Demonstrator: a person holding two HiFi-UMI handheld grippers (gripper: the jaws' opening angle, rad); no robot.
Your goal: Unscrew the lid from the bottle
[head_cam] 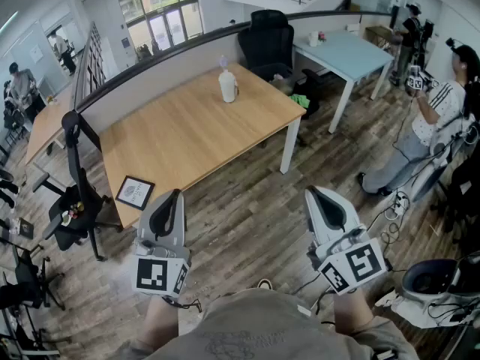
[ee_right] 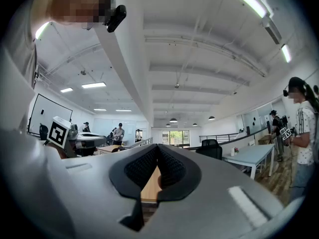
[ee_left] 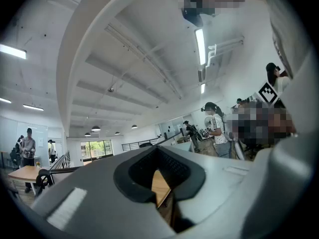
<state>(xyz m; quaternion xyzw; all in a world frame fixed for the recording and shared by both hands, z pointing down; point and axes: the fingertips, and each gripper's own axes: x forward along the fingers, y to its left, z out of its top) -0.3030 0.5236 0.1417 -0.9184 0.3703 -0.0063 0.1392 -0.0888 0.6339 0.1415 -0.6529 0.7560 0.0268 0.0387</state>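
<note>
the bottle [head_cam: 227,85] stands near the far edge of the bench [head_cam: 187,137], while the left gripper [head_cam: 171,201] and right gripper [head_cam: 319,201] hang well short of the bench, jaws clenched on nothing, so best walk closer and release both first.

I stand in an open-plan office. A long wooden desk [head_cam: 187,133] fills the middle of the head view, backed by a low grey partition [head_cam: 150,77]. One black swivel chair [head_cam: 266,40] stands beyond it at the top and another chair [head_cam: 75,201] at the left edge. A pale blue table [head_cam: 345,55] sits at upper right. The wood-plank floor [head_cam: 247,216] runs under all of it, tall windows [head_cam: 157,10] show at upper left, and strip lights [ee_left: 201,46] line the white ceiling. A person [head_cam: 442,118] in a striped top stands at the right edge.
</note>
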